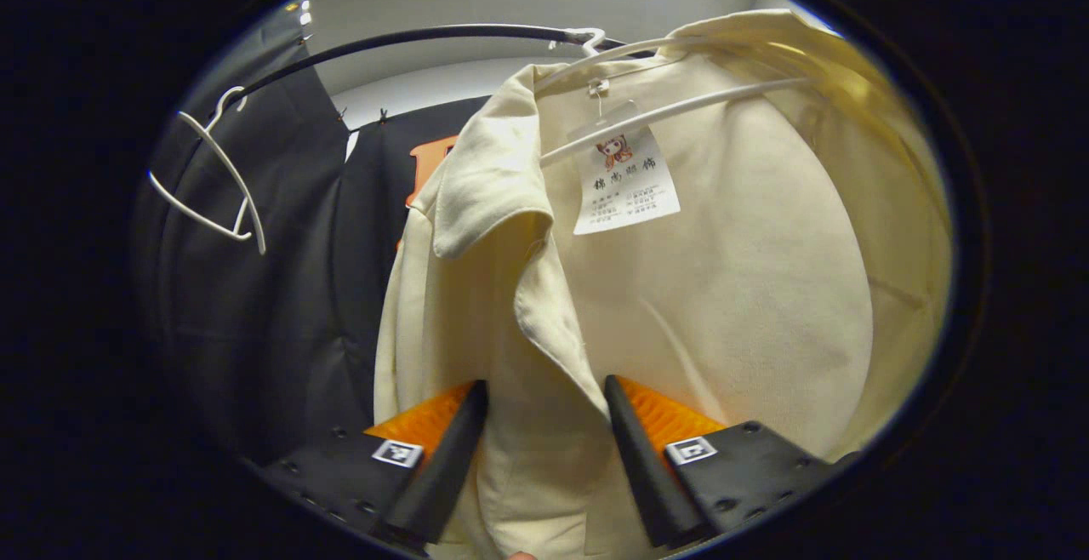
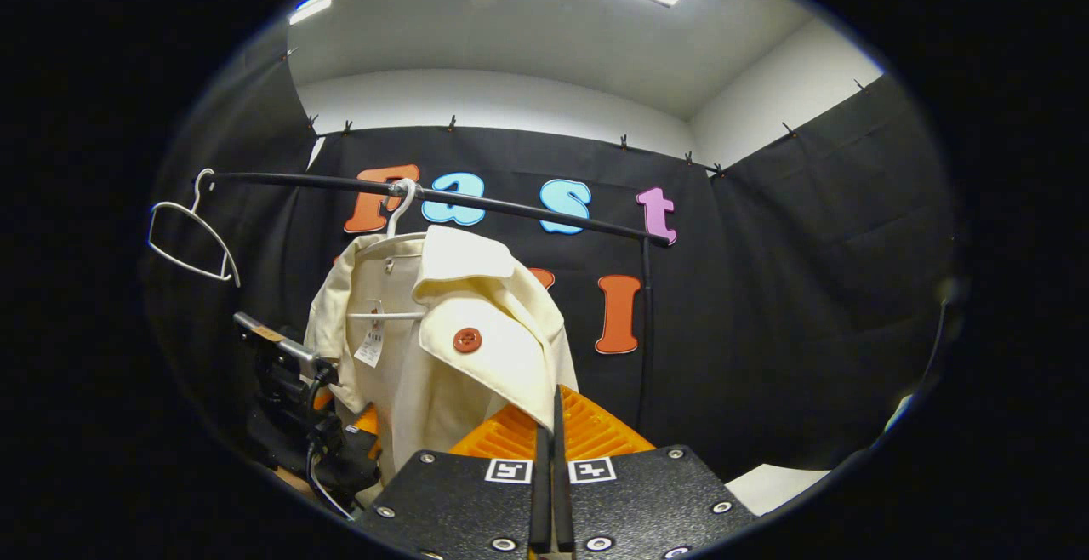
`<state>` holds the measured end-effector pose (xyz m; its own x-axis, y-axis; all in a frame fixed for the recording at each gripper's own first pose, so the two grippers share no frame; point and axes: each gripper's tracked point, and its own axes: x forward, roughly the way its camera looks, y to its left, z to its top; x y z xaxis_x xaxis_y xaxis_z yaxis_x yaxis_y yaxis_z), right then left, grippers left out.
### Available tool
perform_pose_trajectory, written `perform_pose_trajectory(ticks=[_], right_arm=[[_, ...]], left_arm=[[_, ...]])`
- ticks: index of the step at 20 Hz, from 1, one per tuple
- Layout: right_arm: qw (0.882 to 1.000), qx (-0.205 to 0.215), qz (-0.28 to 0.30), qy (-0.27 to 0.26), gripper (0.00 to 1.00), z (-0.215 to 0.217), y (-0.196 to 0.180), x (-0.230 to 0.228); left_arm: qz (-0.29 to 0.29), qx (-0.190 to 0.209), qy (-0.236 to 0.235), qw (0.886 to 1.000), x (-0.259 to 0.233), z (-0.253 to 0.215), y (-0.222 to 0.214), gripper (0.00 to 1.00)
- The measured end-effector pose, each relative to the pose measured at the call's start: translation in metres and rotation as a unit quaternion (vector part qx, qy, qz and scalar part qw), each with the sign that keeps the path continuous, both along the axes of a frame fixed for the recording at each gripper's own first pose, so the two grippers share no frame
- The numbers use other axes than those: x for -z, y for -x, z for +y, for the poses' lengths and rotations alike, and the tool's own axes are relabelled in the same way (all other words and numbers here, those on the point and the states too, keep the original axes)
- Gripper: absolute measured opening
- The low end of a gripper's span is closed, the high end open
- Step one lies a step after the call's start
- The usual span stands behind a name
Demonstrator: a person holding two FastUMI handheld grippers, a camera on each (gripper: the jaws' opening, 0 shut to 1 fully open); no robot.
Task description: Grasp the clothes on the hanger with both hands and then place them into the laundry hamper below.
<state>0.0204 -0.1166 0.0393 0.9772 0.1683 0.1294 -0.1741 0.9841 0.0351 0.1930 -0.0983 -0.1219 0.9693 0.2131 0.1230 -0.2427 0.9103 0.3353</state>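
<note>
A cream jacket (image 1: 723, 288) hangs on a white hanger (image 1: 672, 109) from a black rail (image 1: 425, 37), with a paper tag (image 1: 625, 181) at its collar. My left gripper (image 1: 544, 411) is open, and the jacket's front edge lies loosely between its fingers. In the right gripper view the same jacket (image 2: 442, 373), with a red button (image 2: 466, 340), hangs farther off. My right gripper (image 2: 551, 424) is shut with nothing between its fingers, and stands short of the jacket's right side. The left gripper (image 2: 298, 398) shows at the jacket's left.
An empty white hanger (image 1: 225, 177) hangs at the rail's left end, also seen as the empty hanger (image 2: 191, 241) in the right gripper view. Black cloth walls close in behind and on both sides. A pale surface (image 2: 774, 483) shows low on the right.
</note>
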Motion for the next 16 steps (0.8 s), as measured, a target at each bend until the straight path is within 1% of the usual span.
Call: perform_pose_trajectory(ticks=[1, 2, 3, 4, 5, 6, 7, 9, 10, 11, 12, 13, 15, 16], right_arm=[[1.0, 0.001, -0.003, 0.002, 0.01, -0.001, 0.001, 0.0], [1.0, 0.004, -0.007, 0.005, 0.01, -0.002, 0.0, -0.002], [1.0, 0.009, -0.011, 0.007, 0.01, -0.004, 0.0, -0.004], [1.0, 0.017, -0.015, 0.007, 0.01, -0.008, -0.002, -0.006], [0.999, 0.026, -0.016, 0.008, 0.01, -0.012, -0.005, -0.007], [0.999, 0.036, -0.015, 0.009, 0.01, -0.014, -0.008, -0.008], [0.999, 0.043, -0.015, 0.01, 0.01, -0.016, -0.01, -0.009], [0.998, 0.058, -0.02, 0.009, 0.01, -0.022, -0.01, -0.013], [0.998, 0.065, -0.022, 0.011, 0.01, -0.025, -0.012, -0.016], [0.997, 0.072, -0.023, 0.013, 0.01, -0.027, -0.013, -0.017], [0.997, 0.075, -0.024, 0.014, 0.01, -0.029, -0.014, -0.021], [0.997, 0.077, -0.026, 0.011, 0.01, -0.03, -0.014, -0.024], [0.996, 0.082, -0.027, 0.011, 0.01, -0.032, -0.015, -0.025], [0.996, 0.085, -0.028, 0.012, 0.01, -0.033, -0.014, -0.026]], left_arm=[[0.007, -0.011, -0.02, 1.0, -0.004, 0.01, 0.001, 0.18], [0.016, -0.006, -0.028, 0.999, -0.006, 0.016, 0.002, 0.16], [0.022, 0.0, -0.026, 0.999, -0.008, 0.02, 0.005, 0.18], [0.025, 0.0, -0.023, 0.999, -0.011, 0.025, 0.006, 0.14], [0.027, -0.003, -0.022, 0.999, -0.015, 0.033, 0.01, 0.17], [0.031, 0.0, -0.023, 0.999, -0.02, 0.041, 0.014, 0.07], [0.033, 0.004, -0.023, 0.999, -0.025, 0.048, 0.018, 0.12], [0.035, 0.006, -0.018, 0.999, -0.036, 0.061, 0.025, 0.12], [0.037, 0.02, -0.005, 0.999, -0.04, 0.062, 0.029, 0.12], [0.039, 0.043, 0.012, 0.998, -0.043, 0.06, 0.032, 0.13], [0.047, 0.058, 0.027, 0.997, -0.045, 0.061, 0.033, 0.08], [0.055, 0.073, 0.041, 0.995, -0.049, 0.063, 0.036, 0.13], [0.06, 0.111, 0.084, 0.988, -0.057, 0.062, 0.043, 0.13], [0.063, 0.133, 0.119, 0.982, -0.059, 0.061, 0.044, 0.14]])
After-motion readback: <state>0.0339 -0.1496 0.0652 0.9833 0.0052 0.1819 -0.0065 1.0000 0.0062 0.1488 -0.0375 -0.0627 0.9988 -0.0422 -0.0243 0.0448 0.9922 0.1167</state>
